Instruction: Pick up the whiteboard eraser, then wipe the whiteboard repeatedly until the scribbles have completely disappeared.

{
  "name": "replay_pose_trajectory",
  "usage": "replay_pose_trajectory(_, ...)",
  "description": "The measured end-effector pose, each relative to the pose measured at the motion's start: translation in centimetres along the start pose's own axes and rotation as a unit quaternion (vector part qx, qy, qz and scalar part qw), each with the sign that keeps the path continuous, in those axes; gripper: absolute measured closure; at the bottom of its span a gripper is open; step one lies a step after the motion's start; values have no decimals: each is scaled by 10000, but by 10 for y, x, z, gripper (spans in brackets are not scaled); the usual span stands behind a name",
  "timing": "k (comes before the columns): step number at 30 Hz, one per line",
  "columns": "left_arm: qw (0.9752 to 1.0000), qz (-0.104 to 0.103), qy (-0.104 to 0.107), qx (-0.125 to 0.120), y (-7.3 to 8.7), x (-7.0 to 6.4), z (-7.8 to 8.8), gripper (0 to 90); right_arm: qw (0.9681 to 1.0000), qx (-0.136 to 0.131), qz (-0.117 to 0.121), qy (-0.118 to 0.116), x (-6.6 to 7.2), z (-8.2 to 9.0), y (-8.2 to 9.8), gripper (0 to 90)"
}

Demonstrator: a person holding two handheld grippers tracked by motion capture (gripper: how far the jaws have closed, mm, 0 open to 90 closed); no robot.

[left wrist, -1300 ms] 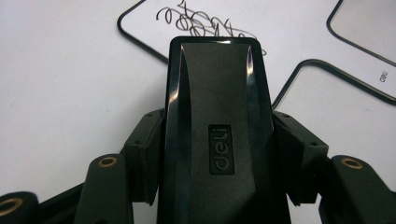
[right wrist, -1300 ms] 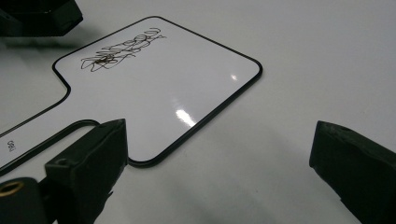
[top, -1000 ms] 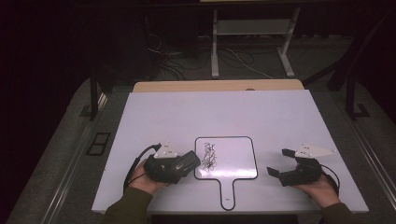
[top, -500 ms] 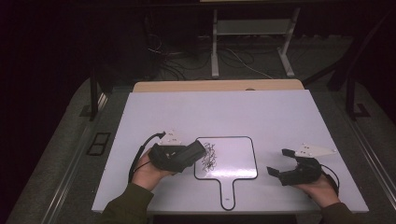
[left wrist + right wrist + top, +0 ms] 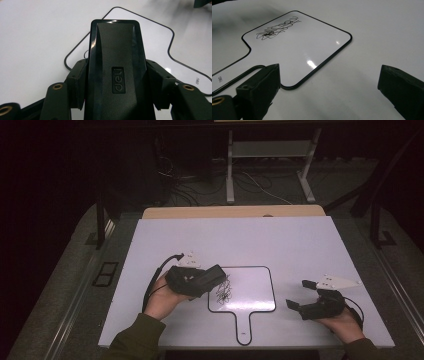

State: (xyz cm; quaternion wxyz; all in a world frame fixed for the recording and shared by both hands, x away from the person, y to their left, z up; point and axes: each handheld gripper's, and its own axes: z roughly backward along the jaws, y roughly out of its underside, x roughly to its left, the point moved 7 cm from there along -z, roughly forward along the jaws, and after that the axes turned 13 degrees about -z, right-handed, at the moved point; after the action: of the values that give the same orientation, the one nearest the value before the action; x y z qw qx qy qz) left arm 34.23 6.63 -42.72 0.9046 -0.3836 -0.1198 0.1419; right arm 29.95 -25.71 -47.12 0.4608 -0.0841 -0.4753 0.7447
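Note:
A small white paddle-shaped whiteboard [image 5: 252,287] with a black rim lies on the white table [image 5: 250,240]. A black scribble [image 5: 223,291] marks its left part. My left gripper [image 5: 200,279] is shut on a black eraser [image 5: 216,271], held just above the board's left edge. In the left gripper view the eraser [image 5: 117,70] stands clamped between both jaws, with the board's corner [image 5: 150,30] behind it. My right gripper [image 5: 298,294] rests open to the right of the board. Its view shows the board [image 5: 307,47] and the scribble [image 5: 278,28] past its spread jaws [image 5: 329,75].
The board's handle [image 5: 243,326] points toward the table's near edge. A wooden strip [image 5: 235,212] borders the far edge. Beyond it are metal stand legs [image 5: 230,170] and cables on a dark floor.
My left gripper has lifted with the eraser and moved away from the near edge and a little to the right, to the scribble's edge. The right gripper has stayed still.

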Motion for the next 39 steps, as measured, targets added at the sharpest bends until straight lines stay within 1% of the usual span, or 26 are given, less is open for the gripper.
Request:
replay_pose_trajectory(12,10000,-61,13,-5,-14,13,-17,394,10000,19,1,7,0,-2,0,34)
replay_pose_trajectory(13,10000,-36,4,-39,-16,14,-19,393,10000,19,2,5,0,-2,0,34)
replay_pose_trajectory(20,10000,-67,29,-42,-23,21,-26,393,10000,-13,0,12,-1,-1,0,34)
replay_pose_trajectory(24,10000,-49,39,-59,-26,25,-34,394,10000,-6,-13,6,0,-2,0,34)
replay_pose_trajectory(29,10000,-58,68,13,-26,29,-43,393,10000,14,11,-7,-1,-3,0,34)
replay_pose_trajectory(32,10000,3,49,-18,-26,31,-48,393,10000,-27,-27,-20,0,-3,-1,34)
replay_pose_trajectory(34,10000,-38,41,54,-25,34,-50,393,10000,-16,-10,-21,0,-3,-1,34)
replay_pose_trajectory(35,10000,-15,34,43,-26,35,-52,393,10000,4,9,-29,0,-3,-1,34)
replay_pose_trajectory(36,10000,23,40,30,-26,36,-53,393,10000,-33,-14,-41,0,-3,-2,34)
replay_pose_trajectory(38,9999,26,77,73,-25,39,-58,394,10000,-17,-21,-38,0,-3,-2,34)
replay_pose_trajectory(39,9999,69,70,62,-25,39,-60,393,10000,-27,-29,-39,0,-4,-2,34)
